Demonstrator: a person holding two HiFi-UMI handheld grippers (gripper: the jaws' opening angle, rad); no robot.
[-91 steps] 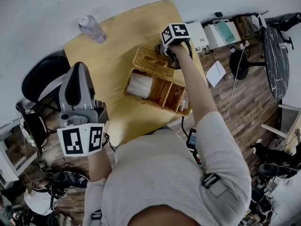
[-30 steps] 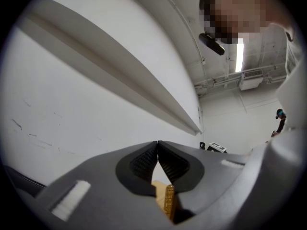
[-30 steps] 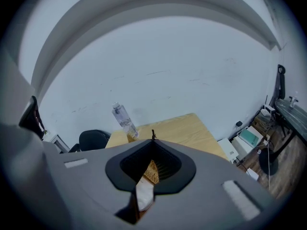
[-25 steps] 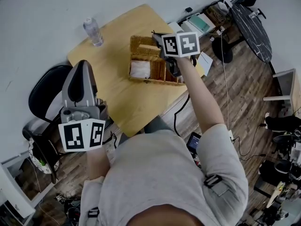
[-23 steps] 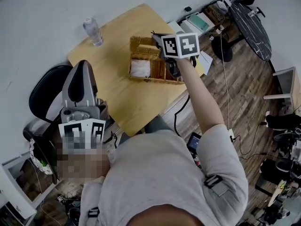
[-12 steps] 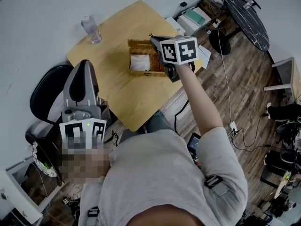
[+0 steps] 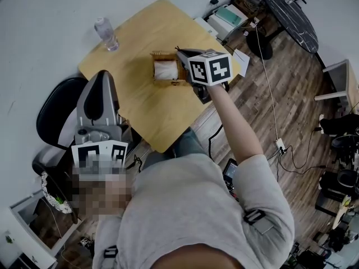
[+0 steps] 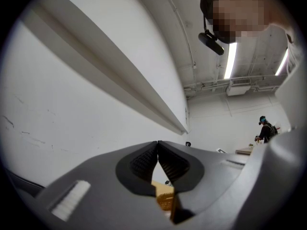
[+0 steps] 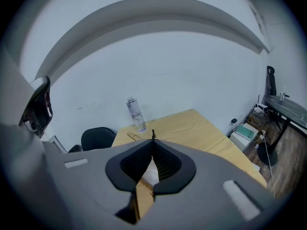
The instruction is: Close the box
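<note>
Jaws of my right gripper [image 9: 152, 140] are clenched tip to tip, hovering over the wicker box [image 7: 160, 55], which sits open on the yellow table [image 7: 143, 108] with something white inside. My left gripper [image 8: 157, 142], clenched too, hangs well apart.

Head view: flat, even indoor light with muted colour. The wooden surface [image 7: 134, 43] shows no glare, and shadows are faint. Wide-angle bending curves the room at the edges.

Both gripper views are round fisheye pictures with black corners. In the left gripper view a ceiling strip light [image 8: 230, 61] glares white above pale walls. The right gripper view has a cooler, bluish cast, and its wall lines bow strongly.

The grey bodies of the left tool [image 8: 157, 142] and right tool [image 9: 153, 139], close to the lens, look slightly soft.
</note>
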